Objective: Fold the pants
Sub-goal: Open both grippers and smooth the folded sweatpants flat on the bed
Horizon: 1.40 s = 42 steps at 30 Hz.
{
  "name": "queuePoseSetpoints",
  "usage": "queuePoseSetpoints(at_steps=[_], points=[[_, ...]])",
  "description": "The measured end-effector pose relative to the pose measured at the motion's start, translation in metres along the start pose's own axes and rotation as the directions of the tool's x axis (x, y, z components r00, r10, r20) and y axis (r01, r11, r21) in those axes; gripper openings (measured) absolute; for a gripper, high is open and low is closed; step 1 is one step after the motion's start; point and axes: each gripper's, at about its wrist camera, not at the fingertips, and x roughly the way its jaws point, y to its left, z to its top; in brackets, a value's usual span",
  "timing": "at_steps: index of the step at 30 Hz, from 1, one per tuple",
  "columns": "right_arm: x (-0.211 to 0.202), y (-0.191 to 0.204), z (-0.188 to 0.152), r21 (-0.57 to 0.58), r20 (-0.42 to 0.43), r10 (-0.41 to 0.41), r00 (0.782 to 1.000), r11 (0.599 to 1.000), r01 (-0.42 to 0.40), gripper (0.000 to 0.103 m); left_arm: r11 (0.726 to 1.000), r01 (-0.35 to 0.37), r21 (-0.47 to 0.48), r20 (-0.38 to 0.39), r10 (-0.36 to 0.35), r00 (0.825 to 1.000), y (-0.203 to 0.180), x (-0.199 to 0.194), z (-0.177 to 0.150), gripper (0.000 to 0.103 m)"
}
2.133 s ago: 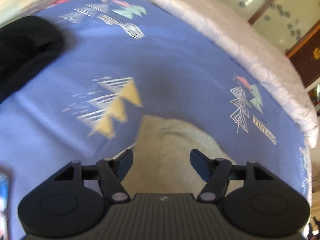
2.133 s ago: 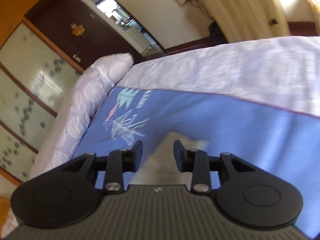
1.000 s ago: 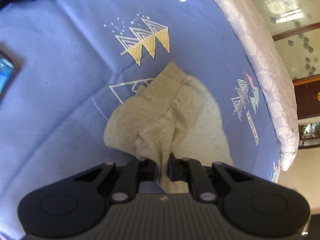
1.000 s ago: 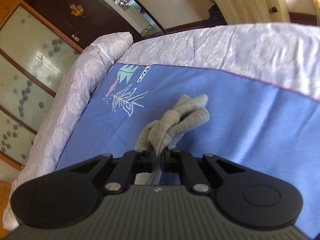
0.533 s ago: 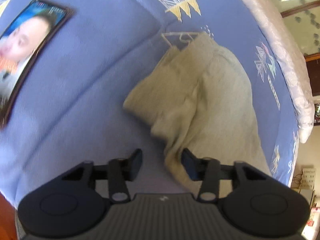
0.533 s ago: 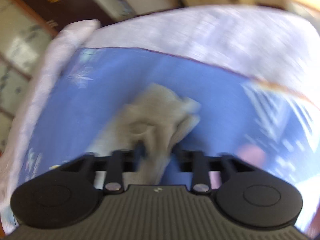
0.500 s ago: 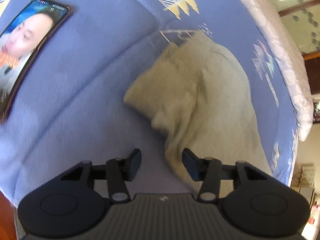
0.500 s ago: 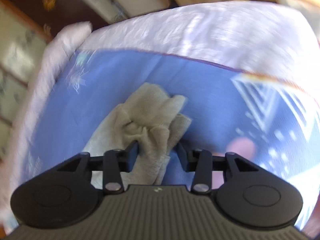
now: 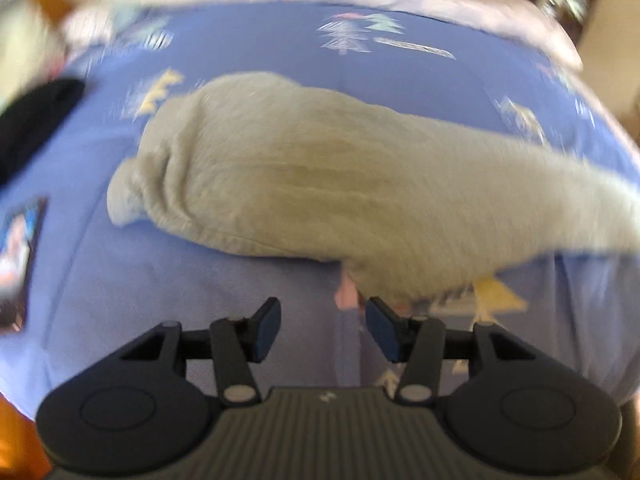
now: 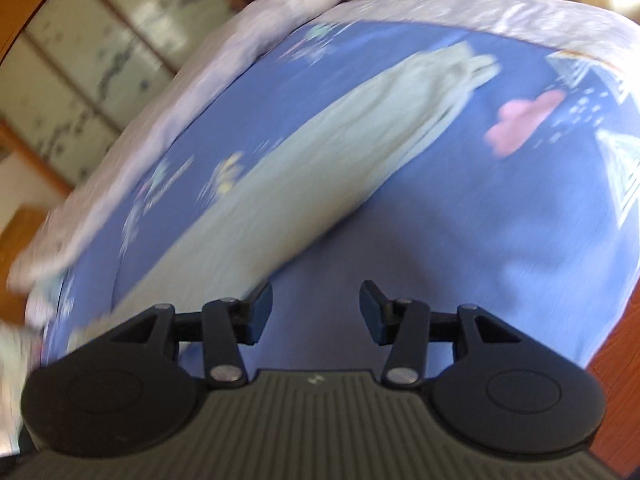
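Left wrist view: pants [image 9: 320, 184] lie stretched across centre for folding; left gripper [image 9: 322, 328] part-open, empty; right gripper [image 10: 316, 312] has just been opening, empty, pants at its left

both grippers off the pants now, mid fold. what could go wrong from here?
1. The beige pants lie long on the blue sheet with the waist end bunched; folding over that may lock in wrinkles.
2. The left gripper and right gripper stand open and empty beside the cloth; a regrasp may catch sheet too.
3. A phone lies near the waist end; a sweeping fold could knock it.
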Motion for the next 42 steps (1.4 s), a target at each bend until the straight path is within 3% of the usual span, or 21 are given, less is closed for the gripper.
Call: queuePoseSetpoints(at_steps=[7, 13, 29, 42], points=[[0.012, 0.039, -0.033, -0.101, -0.144, 0.077, 0.987, 0.991, -0.092, 0.052, 0.999, -0.019, 0.031, -0.027, 0.020, 0.999, -0.020, -0.003, -0.022, 0.048], [0.011, 0.056, -0.051, -0.137, -0.202, 0.107, 0.974, 0.981, -0.136, 0.052, 0.999, -0.029, 0.014, -0.014, 0.030, 0.999, -0.019, -0.008, -0.030, 0.048], [-0.002, 0.054, -0.067, -0.068, -0.206, 0.168, 0.964, 0.980, -0.186, 0.052, 0.989, -0.110, 0.096, 0.072, 0.104, 0.992, -0.032, -0.039, -0.038, 0.052], [0.001, 0.042, -0.073, -0.052, -0.250, 0.153, 0.956, 0.984, -0.171, 0.052, 0.990, -0.085, 0.108, 0.042, 0.081, 0.996, -0.046, -0.027, -0.036, 0.054]])
